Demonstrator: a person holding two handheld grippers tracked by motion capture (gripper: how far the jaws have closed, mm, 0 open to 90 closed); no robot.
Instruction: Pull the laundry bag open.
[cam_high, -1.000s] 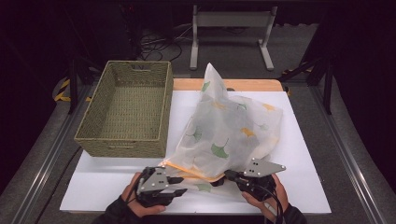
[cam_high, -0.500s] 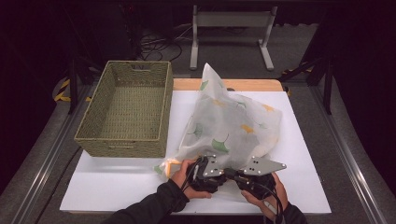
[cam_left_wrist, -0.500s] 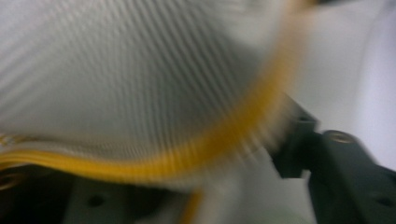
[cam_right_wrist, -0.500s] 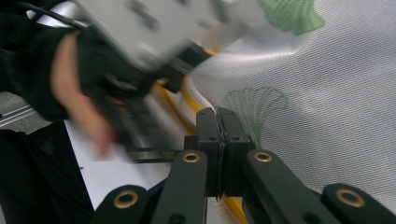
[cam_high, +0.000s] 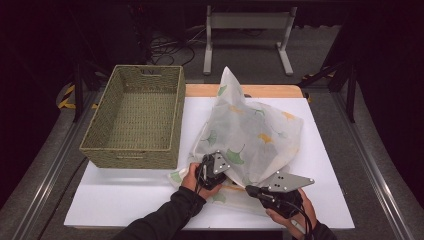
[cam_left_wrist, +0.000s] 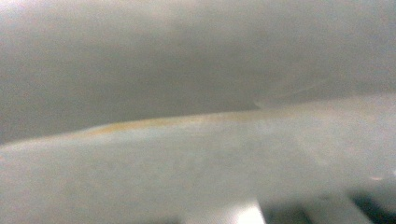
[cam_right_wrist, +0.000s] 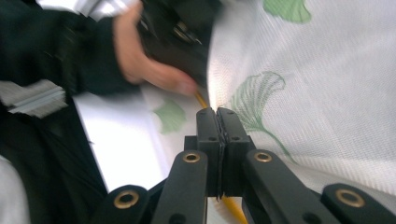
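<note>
A white mesh bag printed with green and yellow leaves lies bunched on the white table, one corner standing up at the back. My right gripper is at its near edge, shut on the yellow-trimmed hem; the jaws press flat together in the right gripper view. My left gripper is pushed into the bag's near-left fold, close beside the right one. Its jaws have just been closing. Fabric covers them in the left gripper view, so whether anything is between them is hidden.
A green woven basket stands empty at the table's left, close to the bag. A wooden strip edges the back of the table. Metal rails run along both sides, and a stand's legs are behind.
My left hand has moved right, from the bag's near-left corner to beside the right gripper, and into the fabric. The bag's near-left side has drawn in. The right gripper has stayed put.
</note>
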